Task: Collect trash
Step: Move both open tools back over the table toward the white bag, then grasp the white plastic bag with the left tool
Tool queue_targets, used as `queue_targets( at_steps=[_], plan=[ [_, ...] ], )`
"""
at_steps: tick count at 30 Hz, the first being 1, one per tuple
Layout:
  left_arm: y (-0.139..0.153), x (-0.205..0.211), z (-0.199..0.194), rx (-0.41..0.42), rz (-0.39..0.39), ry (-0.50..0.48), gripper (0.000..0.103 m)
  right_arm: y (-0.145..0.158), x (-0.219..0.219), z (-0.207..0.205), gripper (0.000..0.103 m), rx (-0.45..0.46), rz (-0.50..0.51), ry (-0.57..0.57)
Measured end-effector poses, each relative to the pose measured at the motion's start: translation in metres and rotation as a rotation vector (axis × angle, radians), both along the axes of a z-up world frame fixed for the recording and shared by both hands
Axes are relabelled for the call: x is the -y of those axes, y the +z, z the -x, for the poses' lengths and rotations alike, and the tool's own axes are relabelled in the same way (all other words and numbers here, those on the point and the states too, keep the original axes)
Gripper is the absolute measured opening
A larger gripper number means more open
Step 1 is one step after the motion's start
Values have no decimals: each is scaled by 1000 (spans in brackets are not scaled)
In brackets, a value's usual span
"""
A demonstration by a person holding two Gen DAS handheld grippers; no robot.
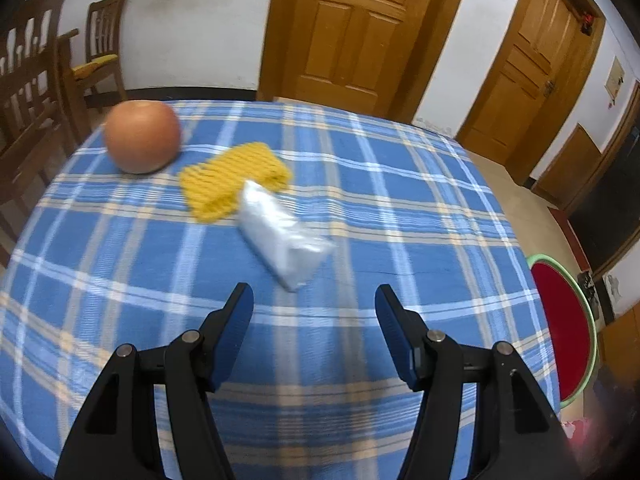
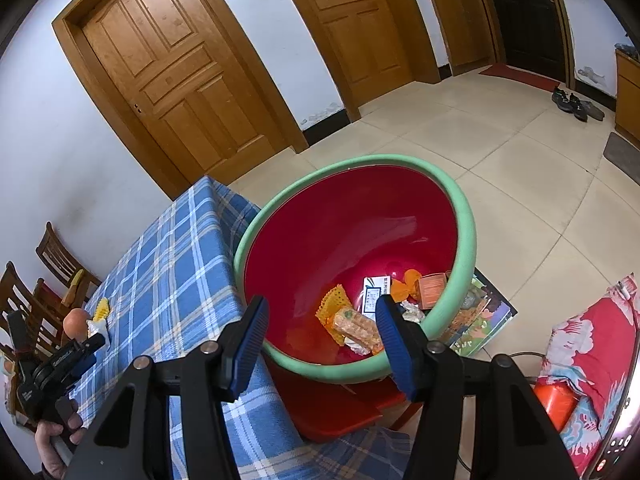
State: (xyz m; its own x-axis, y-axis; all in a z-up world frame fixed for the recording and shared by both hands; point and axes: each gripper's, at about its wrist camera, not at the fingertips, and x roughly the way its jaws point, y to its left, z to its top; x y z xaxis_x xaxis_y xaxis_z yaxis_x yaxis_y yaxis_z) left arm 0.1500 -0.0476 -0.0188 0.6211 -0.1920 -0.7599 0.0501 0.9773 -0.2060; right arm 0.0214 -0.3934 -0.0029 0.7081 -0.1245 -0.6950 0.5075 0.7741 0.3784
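Note:
A crumpled white plastic packet (image 1: 282, 236) lies on the blue plaid tablecloth (image 1: 120, 272), just beyond my left gripper (image 1: 314, 300), which is open and empty. Touching the packet's far end is a yellow foam fruit net (image 1: 228, 178), and an orange round fruit (image 1: 142, 136) sits further left. My right gripper (image 2: 322, 312) hangs open and empty above a red basin with a green rim (image 2: 466, 216) holding several wrappers (image 2: 356, 326). In the right wrist view the left gripper (image 2: 90, 346) shows small at the far left, near the white packet (image 2: 98, 328).
The basin (image 1: 588, 312) stands on a red stool (image 2: 320, 408) off the table's right edge. Wooden chairs (image 1: 36, 92) crowd the table's left side. Two wooden doors (image 1: 356, 28) are behind. A floral cushion (image 2: 592, 344) and an orange cup (image 2: 554, 400) lie at the right.

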Motion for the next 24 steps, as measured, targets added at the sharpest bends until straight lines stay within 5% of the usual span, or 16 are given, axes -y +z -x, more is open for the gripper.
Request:
queue_targets(
  at_steps=[21, 24],
  plan=[
    [-9, 1, -41, -42, 21, 73, 63, 5, -14, -10, 59, -12, 21, 35],
    [-13, -3, -39, -39, 19, 70, 47, 5, -14, -12, 59, -14, 18, 43]
  ],
)
